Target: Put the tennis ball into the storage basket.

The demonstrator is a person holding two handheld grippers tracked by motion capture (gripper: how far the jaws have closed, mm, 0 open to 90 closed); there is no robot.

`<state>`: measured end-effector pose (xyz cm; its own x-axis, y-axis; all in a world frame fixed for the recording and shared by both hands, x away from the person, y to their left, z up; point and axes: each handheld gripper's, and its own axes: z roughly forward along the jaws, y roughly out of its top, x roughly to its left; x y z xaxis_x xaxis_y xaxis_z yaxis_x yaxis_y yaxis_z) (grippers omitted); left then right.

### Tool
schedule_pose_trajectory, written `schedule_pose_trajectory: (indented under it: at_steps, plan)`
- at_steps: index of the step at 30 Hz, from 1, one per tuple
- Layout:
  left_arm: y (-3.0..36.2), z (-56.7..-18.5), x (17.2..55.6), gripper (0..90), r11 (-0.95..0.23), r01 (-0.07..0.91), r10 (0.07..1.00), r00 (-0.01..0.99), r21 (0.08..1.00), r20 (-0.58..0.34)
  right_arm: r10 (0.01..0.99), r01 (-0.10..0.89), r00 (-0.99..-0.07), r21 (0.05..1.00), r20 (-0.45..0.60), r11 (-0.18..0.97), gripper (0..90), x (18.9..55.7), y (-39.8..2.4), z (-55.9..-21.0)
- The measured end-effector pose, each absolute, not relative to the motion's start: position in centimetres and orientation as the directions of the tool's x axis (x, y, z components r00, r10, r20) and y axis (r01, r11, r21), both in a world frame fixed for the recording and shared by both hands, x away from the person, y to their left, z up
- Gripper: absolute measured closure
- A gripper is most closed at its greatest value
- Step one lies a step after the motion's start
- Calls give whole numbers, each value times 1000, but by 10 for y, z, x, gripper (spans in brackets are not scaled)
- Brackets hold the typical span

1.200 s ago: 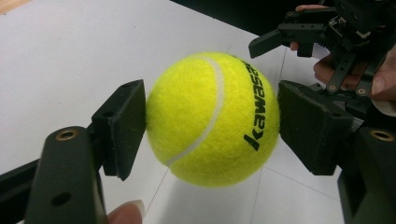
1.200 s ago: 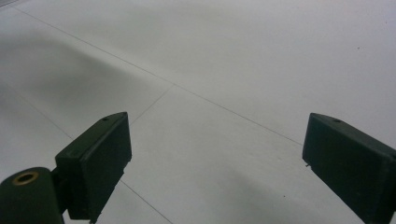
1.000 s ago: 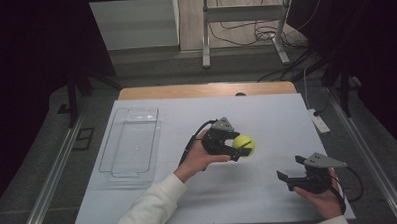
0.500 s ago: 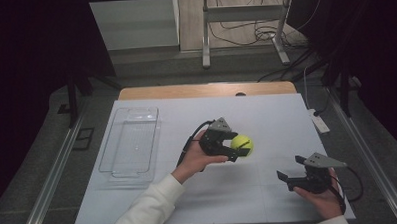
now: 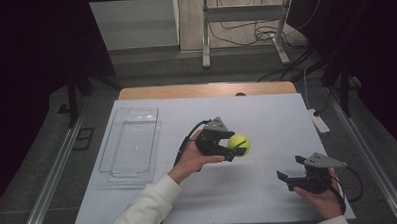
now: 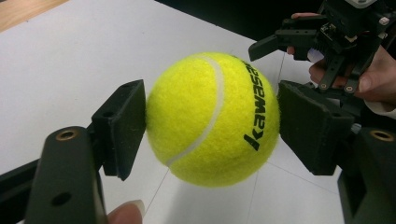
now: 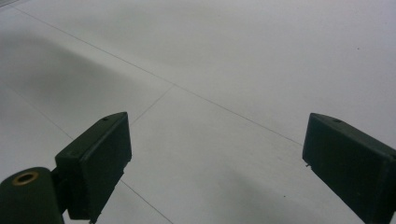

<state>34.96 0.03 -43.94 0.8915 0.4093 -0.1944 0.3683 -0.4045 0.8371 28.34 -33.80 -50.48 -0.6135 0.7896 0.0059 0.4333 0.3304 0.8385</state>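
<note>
A yellow-green tennis ball [image 5: 239, 142] printed "kawasa" [image 6: 212, 116] hangs a little above the white table top, near its middle. My left gripper [image 5: 233, 145] [image 6: 212, 126] is shut on it, one black pad pressing each side. My right gripper [image 5: 290, 169] [image 7: 215, 154] is held low over the table's front right part, open, with only bare white surface between its jaws. It also shows in the left gripper view as the right gripper [image 6: 280, 44] at the top right, beyond the ball.
A clear plastic tray [image 5: 128, 110] lies on the left part of the white table sheet [image 5: 266, 109]. A strip of wooden table edge [image 5: 206, 90] runs along the back. A small white power strip [image 5: 319, 123] sits by the right edge.
My left gripper has drifted slightly to the left with the ball still in it. The right gripper has not moved.
</note>
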Motion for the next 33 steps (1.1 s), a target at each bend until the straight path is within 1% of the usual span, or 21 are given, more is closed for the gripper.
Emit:
schedule_pose_trajectory:
  at_steps: [10, 25, 33]
  plan:
    - [5, -442, 349, 277, -408, 366, 412, 891, 836, -189, 789, 432, -615, 838, 5, 332, 86, 283, -338, -505]
    - [13, -439, 350, 277, -386, 374, 429, 882, 843, -195, 789, 431, -615, 839, 4, 332, 86, 283, -338, -505]
    - [21, -436, 349, 277, -366, 363, 439, 879, 857, -184, 788, 431, -615, 839, 4, 332, 86, 283, -338, -505]
